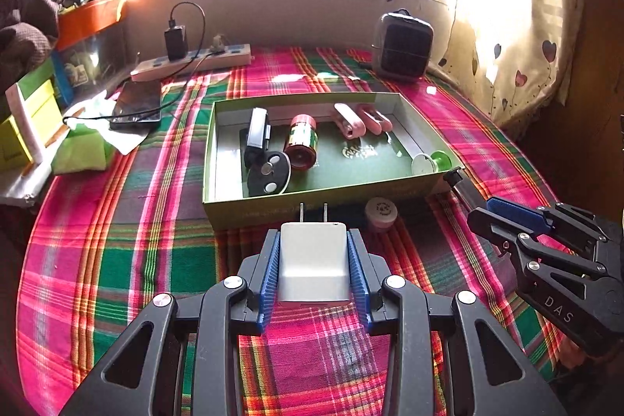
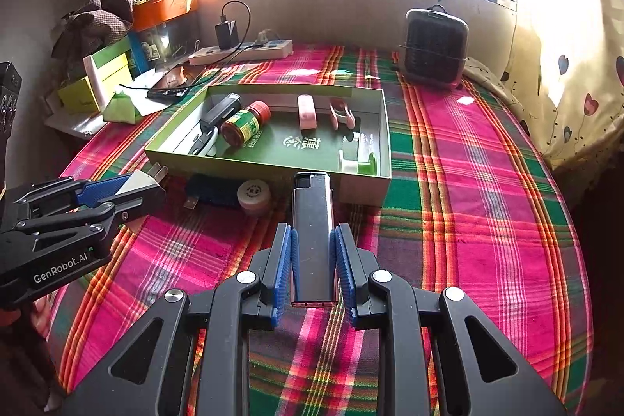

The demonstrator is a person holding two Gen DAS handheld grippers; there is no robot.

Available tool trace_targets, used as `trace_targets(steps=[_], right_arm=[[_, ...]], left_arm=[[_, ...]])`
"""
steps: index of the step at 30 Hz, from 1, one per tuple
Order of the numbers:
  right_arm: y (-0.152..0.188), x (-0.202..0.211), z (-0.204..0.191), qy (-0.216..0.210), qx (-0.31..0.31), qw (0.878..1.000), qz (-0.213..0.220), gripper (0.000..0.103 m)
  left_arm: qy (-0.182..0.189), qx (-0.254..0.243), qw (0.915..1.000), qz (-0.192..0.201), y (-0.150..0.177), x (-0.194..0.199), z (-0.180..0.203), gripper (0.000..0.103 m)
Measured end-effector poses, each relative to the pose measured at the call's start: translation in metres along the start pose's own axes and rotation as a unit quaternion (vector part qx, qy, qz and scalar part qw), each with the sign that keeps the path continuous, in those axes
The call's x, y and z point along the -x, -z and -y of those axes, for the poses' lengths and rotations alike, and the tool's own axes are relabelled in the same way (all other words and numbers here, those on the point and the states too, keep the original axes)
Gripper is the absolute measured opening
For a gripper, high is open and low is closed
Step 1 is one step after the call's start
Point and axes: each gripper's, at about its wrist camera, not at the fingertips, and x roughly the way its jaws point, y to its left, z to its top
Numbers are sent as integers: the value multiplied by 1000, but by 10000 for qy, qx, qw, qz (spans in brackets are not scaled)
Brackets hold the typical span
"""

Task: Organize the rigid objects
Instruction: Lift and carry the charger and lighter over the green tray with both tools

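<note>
the left gripper (image 1: 314,240) is clamped on a white plug adapter (image 1: 313,262), its 2 prongs pointing forward toward the near wall of the green box (image 1: 273,209). the right gripper (image 2: 314,240) is closed narrow around a slim dark lighter (image 2: 313,221), held lengthwise between the blue pads (image 2: 283,268), its tip close to the box's near wall. both grippers sit above the plaid cloth (image 1: 117,260), just in front of the box. inside the box lie a small jar with a red lid (image 1: 300,139), a black-and-silver case (image 1: 256,131), a round black disc (image 1: 269,174), pink clips (image 1: 360,119) and a green and white spool (image 1: 431,162). a small round pink tub (image 1: 381,213) and a dark blue plug (image 2: 212,192) rest on the cloth beside the box's near wall.
</note>
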Motion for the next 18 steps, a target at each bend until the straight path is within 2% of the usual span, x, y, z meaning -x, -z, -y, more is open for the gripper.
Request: trace_targets(steps=[18], right_arm=[[-32,-16,3,15,71,10000,37,24]], left_arm=[[45,47,10000,46,-31,-21,-14,32]])
